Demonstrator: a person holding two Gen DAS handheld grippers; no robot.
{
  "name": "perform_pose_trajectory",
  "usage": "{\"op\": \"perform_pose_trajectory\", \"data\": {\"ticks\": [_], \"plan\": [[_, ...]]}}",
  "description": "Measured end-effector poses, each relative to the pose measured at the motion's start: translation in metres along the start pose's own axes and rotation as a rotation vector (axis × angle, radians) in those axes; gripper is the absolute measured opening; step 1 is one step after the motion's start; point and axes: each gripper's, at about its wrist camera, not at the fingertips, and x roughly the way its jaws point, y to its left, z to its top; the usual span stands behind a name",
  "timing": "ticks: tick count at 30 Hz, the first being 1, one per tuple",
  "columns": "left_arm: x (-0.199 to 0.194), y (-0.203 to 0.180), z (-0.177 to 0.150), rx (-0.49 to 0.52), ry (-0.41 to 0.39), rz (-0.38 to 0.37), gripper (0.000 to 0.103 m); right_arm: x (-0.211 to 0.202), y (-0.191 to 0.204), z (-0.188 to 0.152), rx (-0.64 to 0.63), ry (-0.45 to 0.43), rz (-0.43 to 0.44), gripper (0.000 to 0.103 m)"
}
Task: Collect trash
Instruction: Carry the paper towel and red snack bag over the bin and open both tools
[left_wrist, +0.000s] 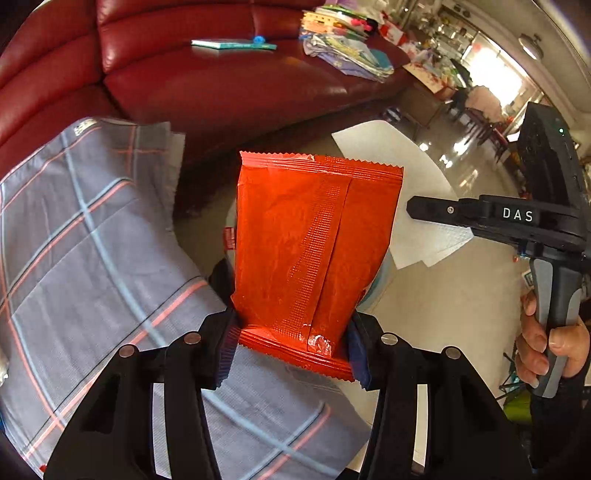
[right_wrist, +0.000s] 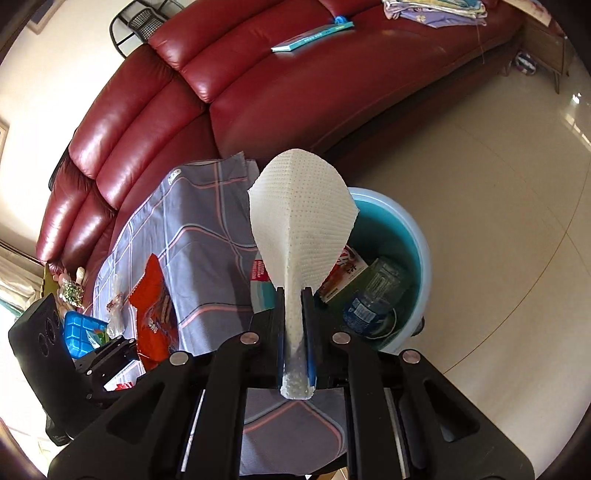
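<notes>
Orange foil wrapper: light, crinkly, slick; best gripped across the crimped end seam, as now. Clamped upright at its lower seam in the left claw, jaws part open to the seam's width, above the checked cloth and near the blue bin. White paper towel: soft, limp, easily torn; best pinched on a gathered fold. Pinched in the right claw, jaws nearly closed on the bunched stem, sheet fanning above the blue bin. Already in bin: plastic bottle and a carton. Judged ready for release over bin.
</notes>
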Motion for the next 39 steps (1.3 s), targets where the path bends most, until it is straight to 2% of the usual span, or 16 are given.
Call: {"op": "perform_pose_trajectory", "data": {"ticks": [6,14,16,17,19,33,35,36,37,38,39], "plan": [[0.050,-0.021,0.019,0.029,0.062,-0.034,0.051,0.004,-0.024,0.007,0.030,0.015,-0.027,0.010],[0.091,-0.022,0.030,0.027,0.119,-0.043,0.053,0.011,-0.035,0.018,0.043,0.027,-0.050,0.010],[0.095,-0.022,0.031,0.025,0.123,-0.030,0.072,0.013,-0.037,0.020,0.047,0.033,-0.051,0.010],[0.096,-0.021,0.032,0.024,0.116,-0.016,0.076,0.016,-0.038,0.020,0.048,0.037,-0.052,0.010],[0.095,-0.022,0.032,0.018,0.100,0.004,0.094,0.021,-0.037,0.021,0.049,0.044,-0.054,0.010],[0.057,0.002,0.022,-0.051,0.046,0.023,0.099,0.051,-0.019,0.021,0.028,0.097,-0.045,0.012],[0.051,0.005,0.021,-0.057,0.040,0.022,0.099,0.056,-0.016,0.021,0.019,0.113,-0.039,0.020],[0.049,0.006,0.021,-0.060,0.036,0.025,0.099,0.058,-0.014,0.020,0.011,0.123,-0.037,0.040],[0.046,0.007,0.020,-0.062,0.031,0.027,0.099,0.060,-0.011,0.020,0.009,0.130,-0.029,0.067],[0.044,0.008,0.020,-0.062,0.027,0.025,0.099,0.061,-0.009,0.019,0.010,0.129,-0.027,0.074],[0.042,0.009,0.019,-0.062,0.026,0.024,0.099,0.062,-0.007,0.019,0.006,0.122,-0.030,0.074]]}}
